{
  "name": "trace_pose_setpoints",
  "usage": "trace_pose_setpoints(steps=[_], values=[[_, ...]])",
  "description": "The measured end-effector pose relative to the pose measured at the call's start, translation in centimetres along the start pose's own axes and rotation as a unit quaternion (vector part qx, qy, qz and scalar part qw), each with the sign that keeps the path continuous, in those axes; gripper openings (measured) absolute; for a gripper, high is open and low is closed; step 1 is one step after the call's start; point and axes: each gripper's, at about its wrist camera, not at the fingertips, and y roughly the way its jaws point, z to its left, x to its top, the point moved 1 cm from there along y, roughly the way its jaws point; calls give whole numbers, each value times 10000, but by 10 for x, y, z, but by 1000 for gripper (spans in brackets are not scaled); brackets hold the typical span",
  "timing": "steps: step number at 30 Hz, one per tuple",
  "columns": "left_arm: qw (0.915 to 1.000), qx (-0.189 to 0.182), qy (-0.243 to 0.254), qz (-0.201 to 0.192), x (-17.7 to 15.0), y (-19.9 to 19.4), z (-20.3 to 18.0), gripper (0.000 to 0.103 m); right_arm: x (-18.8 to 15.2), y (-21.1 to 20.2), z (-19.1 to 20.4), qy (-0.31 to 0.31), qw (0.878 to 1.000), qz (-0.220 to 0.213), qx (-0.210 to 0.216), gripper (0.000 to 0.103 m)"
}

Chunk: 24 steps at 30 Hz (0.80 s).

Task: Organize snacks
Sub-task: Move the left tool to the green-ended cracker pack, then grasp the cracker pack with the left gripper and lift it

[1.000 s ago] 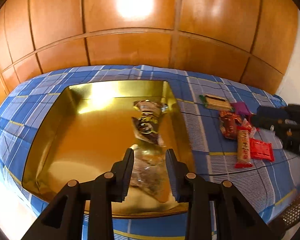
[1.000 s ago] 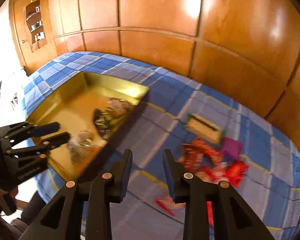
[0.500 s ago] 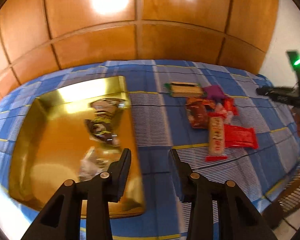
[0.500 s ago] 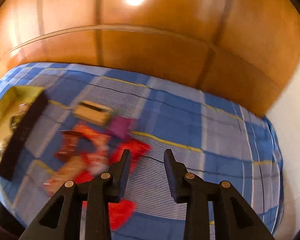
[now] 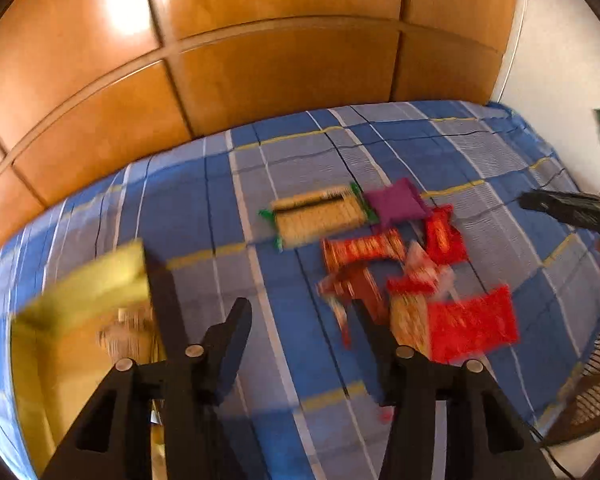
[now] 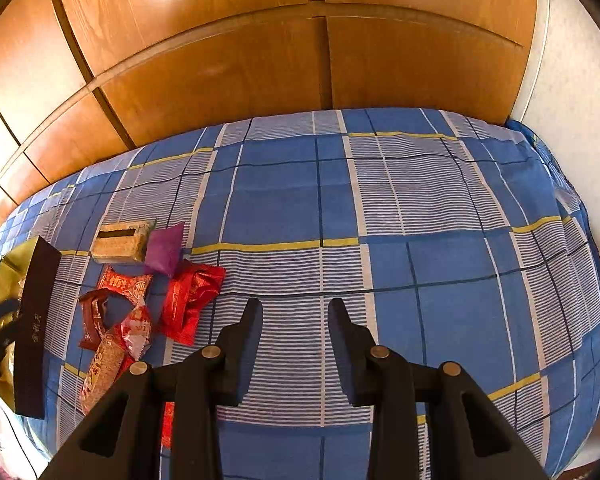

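Left tool [image 5: 300, 316]: jaws spread wide, nothing between them, held above the blue checked cloth [image 5: 440, 148] that covers the surface. Left view is motion-blurred.

Right tool [image 6: 295, 314]: jaws also wide apart and empty, over a bare stretch of cloth [image 6: 380, 200], well apart from the snacks.

Gold box [image 5: 60, 320]: low left in the left view, dark outer wall facing the snacks. At least one packet [image 5: 126, 334] lies inside; blur prevents a count. In the right view the box [image 6: 32, 320] sits at the far left edge.

Snack pile, on the cloth to the right of the box:
- tan wafer pack [image 5: 318, 218] [image 6: 120, 240] with green ends, farthest from the camera
- purple pouch [image 5: 396, 202] [image 6: 165, 249] just beside it, touching its end
- red packets [image 5: 444, 236] [image 6: 190, 300] nearer, overlapping one another
- long tan bar [image 6: 104, 368] with red ends, partly under the right tool's frame
- flat red wrapper [image 5: 472, 322] nearest the left tool's right finger

Wooden panels [image 6: 220, 60] stand behind the surface.
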Motion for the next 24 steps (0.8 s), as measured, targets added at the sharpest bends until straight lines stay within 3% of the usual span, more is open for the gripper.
trace_pose_setpoints(steps=[3,7,9,15,18,24], values=[[9990,82,431,83,25,22,-1,54,-1,-2,2,-11,9999,18,119,35],[9943,165,1018,262,51,58,-9,69,0,-2,8,-110,9997,32,233,36],[9898,217,1346,419,57,75,-15,76,0,-3,9,-134,9995,34,269,37],[9665,337,2445,708,63,116,-29,78,2,-2,11,-149,9993,60,335,38],[9640,165,2536,782,68,130,-29,79,2,-2,12,-175,9992,77,352,38],[9792,-412,1790,863,83,142,-13,76,3,-1,13,-189,9992,64,340,38]])
